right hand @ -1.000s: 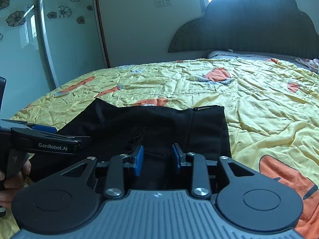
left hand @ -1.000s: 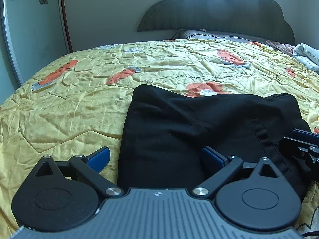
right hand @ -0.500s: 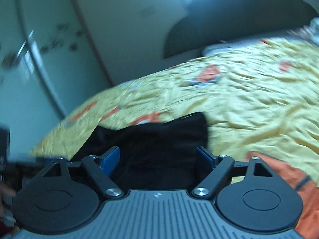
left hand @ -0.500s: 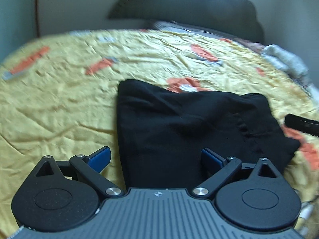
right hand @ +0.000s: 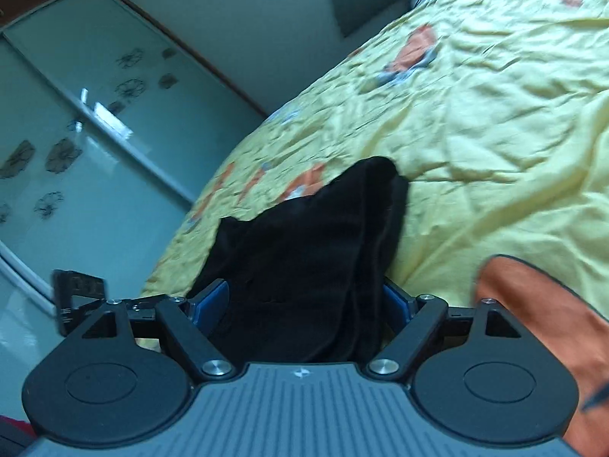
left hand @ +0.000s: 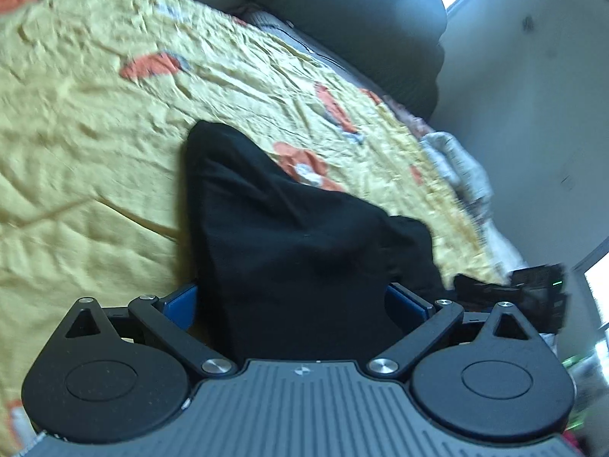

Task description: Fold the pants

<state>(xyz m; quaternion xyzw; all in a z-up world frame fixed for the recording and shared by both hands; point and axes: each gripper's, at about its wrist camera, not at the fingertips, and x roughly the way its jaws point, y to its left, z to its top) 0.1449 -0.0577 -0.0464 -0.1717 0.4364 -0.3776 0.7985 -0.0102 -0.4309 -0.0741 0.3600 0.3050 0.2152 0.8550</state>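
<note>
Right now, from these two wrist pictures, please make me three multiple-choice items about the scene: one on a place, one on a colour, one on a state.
1. Where do the pants lie?
A. on the bedspread
B. on the floor
C. over the headboard

2. What colour are the pants?
A. white
B. black
C. red

3. How do the right tongs stand?
A. shut on the bedspread
B. shut with nothing between
C. open, with the pants' cloth between the pads

Answers:
1 A: the pants rest as a folded bundle on the yellow bedspread, which shows around them in both views.
2 B: the cloth is black against the yellow and orange print.
3 C: the right tongs have just been opening; their blue pads stand wide apart at either edge of the bundle and do not pinch it. The left tongs are open the same way.
</note>
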